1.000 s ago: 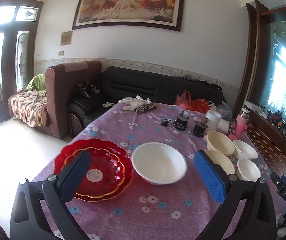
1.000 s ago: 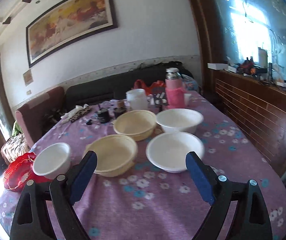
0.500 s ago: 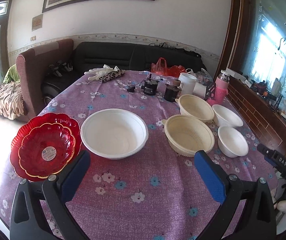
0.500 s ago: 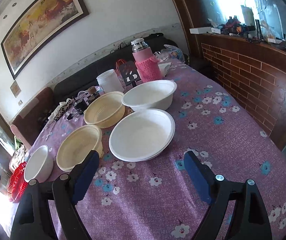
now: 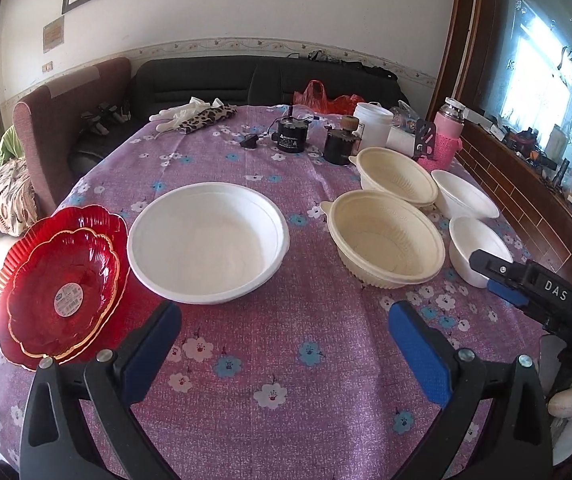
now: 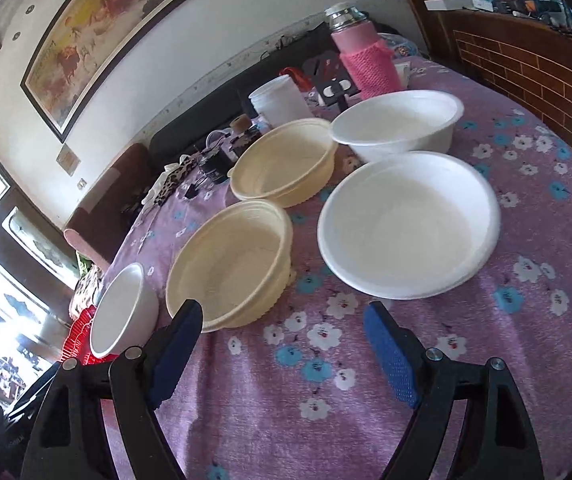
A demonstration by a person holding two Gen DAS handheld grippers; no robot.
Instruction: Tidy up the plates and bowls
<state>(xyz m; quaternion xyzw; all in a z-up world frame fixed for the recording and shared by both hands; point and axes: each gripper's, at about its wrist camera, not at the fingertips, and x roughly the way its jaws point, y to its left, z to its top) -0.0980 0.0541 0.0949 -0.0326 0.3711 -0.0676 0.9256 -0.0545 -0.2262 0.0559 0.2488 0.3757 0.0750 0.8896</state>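
On the purple flowered tablecloth, two stacked red plates (image 5: 58, 284) lie at the left beside a large white bowl (image 5: 210, 240). To its right are two cream bowls (image 5: 389, 236) (image 5: 395, 178), then two smaller white bowls (image 5: 477, 248) (image 5: 465, 200). My left gripper (image 5: 284, 320) hangs open over bare cloth, short of the large white bowl. My right gripper (image 6: 282, 316) is open and holds nothing, just short of the near cream bowl (image 6: 230, 268) and the near white bowl (image 6: 409, 224). A finger (image 5: 525, 280) of it shows beside the near small white bowl.
At the table's far end stand a pink flask (image 6: 365, 60), a white tub (image 5: 371, 124), two dark jars (image 5: 291, 136) and a leopard-print cloth with gloves (image 5: 202, 116). A dark sofa lies beyond. A brick-patterned wooden counter (image 6: 525, 68) runs along the right.
Both grippers have tilted down and come closer to the table, so the bowls look larger. The right view has rolled and swung toward the white bowls. Nothing was gripped or moved.
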